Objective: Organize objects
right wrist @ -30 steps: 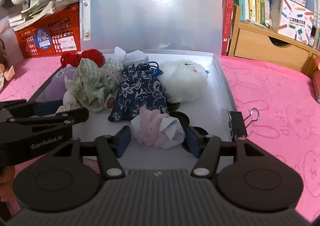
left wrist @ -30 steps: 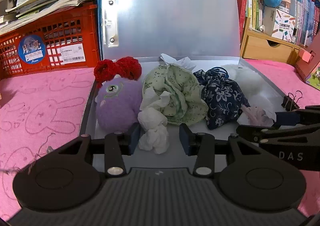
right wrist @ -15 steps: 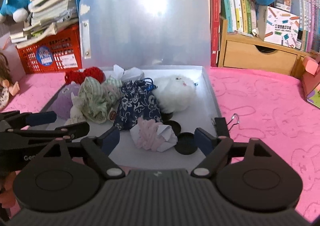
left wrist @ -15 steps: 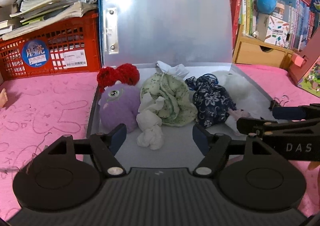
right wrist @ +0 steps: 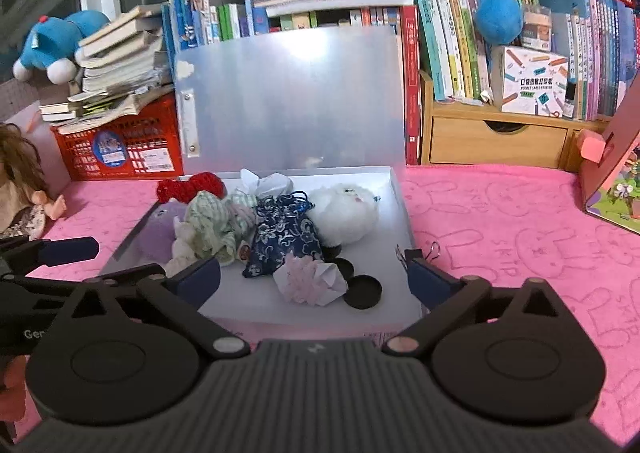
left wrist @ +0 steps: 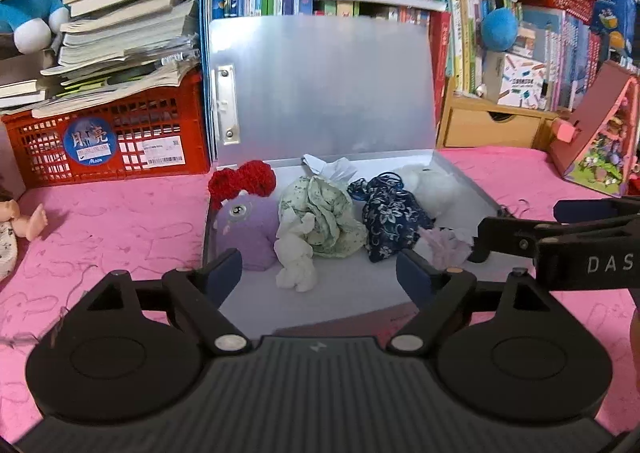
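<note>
Pink rabbit-print cloth [right wrist: 500,221] — bookshelves [right wrist: 460,33] behind

The left gripper [left wrist: 319,271] pointed forward and downward, its jaws spread and opening, with nothing pressed between the blue pads [left wrist: 224,273]. The right gripper [right wrist: 314,279] took the same downward-tilted pose beside it, jaws opening wide and also free of any grip. The two units sat side by side: in the left wrist view the right gripper's black fingers [left wrist: 560,229] reached in from the right edge, and in the right wrist view the left gripper's fingers [right wrist: 68,249] entered from the left edge. A sliver of the person's hand [right wrist: 12,377] showed at the lower left.
</note>
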